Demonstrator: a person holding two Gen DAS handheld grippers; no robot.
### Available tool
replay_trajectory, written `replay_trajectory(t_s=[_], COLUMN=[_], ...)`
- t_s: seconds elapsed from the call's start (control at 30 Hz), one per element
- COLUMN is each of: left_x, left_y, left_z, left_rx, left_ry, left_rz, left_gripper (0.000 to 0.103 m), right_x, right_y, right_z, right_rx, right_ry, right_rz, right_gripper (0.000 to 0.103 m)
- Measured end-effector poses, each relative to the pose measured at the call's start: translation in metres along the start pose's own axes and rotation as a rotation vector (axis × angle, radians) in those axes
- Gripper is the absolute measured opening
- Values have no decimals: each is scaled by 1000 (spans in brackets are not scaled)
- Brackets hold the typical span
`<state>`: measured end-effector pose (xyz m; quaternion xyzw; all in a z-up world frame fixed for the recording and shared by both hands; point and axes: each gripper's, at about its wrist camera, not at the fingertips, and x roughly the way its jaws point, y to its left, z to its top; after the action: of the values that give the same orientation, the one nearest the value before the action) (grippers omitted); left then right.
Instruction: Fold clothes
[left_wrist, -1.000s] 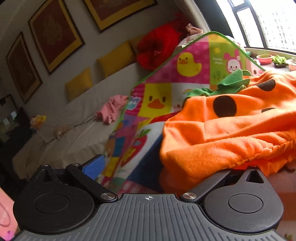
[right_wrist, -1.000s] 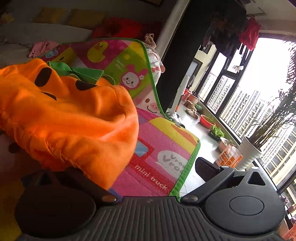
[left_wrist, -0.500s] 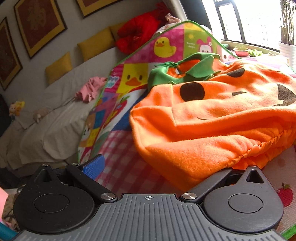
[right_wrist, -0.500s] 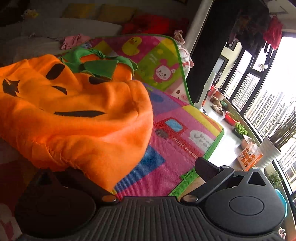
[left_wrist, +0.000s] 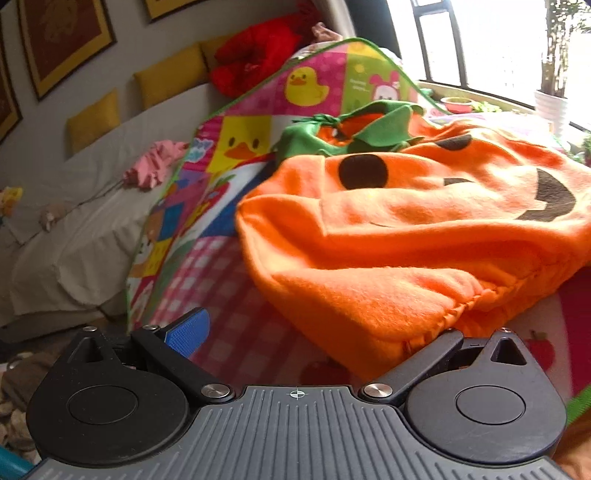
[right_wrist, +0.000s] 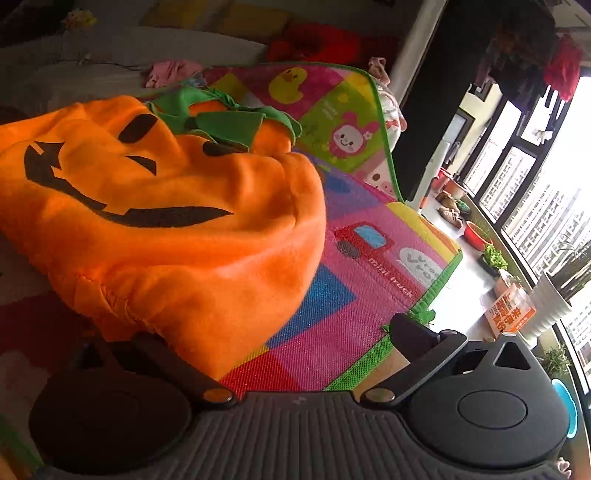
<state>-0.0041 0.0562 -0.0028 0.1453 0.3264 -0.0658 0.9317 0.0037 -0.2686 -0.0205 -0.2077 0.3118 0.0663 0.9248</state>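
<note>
An orange fleece pumpkin costume (left_wrist: 406, 236) with a black face and green collar lies on a colourful play mat (left_wrist: 207, 295); it also shows in the right wrist view (right_wrist: 177, 229). My left gripper (left_wrist: 310, 332) is open: the blue left pad (left_wrist: 186, 332) is bare and the costume's hem drapes over the right finger. My right gripper (right_wrist: 273, 339) is open too: the costume's hem covers its left finger and the right finger (right_wrist: 413, 332) stands free over the mat's edge (right_wrist: 424, 314).
A white sofa (left_wrist: 74, 229) with yellow cushions and a pink garment (left_wrist: 155, 166) lies left of the mat. A red heap (left_wrist: 255, 59) sits behind. Plant pots (right_wrist: 550, 306), a red bowl (right_wrist: 476, 232) and windows line the right side.
The costume has come down from hanging in the air and now lies spread on the mat, face up. Both grippers have lowered and pulled back toward its hem.
</note>
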Motion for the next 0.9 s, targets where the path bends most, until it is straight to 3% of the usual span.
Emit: replay_trajectory(t_s=[0.2, 0.3, 0.43, 0.57, 0.67, 0.9], left_x=[-24, -33, -39, -31, -12, 42], left_y=[18, 23, 24, 22, 16, 4], left_z=[1, 7, 25, 47, 60, 62], left_rx=[-98, -128, -160, -204, -227, -278], left_ry=[-18, -44, -99, -127, -118, -29], left_rz=[-172, -205, -209, -224, -243, -313], left_gripper=[103, 103, 103, 103, 103, 103], right_x=[-44, -61, -66, -41, -5, 87], right_y=[-26, -39, -54, -56, -39, 23], right_z=[4, 8, 27, 55, 78, 109], right_rx=[-92, -96, -5, 86, 79, -121], right_ry=[-87, -147, -225, -197, -144, 42], right_rz=[156, 168, 179, 173, 121, 129], right_gripper=[103, 103, 103, 103, 103, 103])
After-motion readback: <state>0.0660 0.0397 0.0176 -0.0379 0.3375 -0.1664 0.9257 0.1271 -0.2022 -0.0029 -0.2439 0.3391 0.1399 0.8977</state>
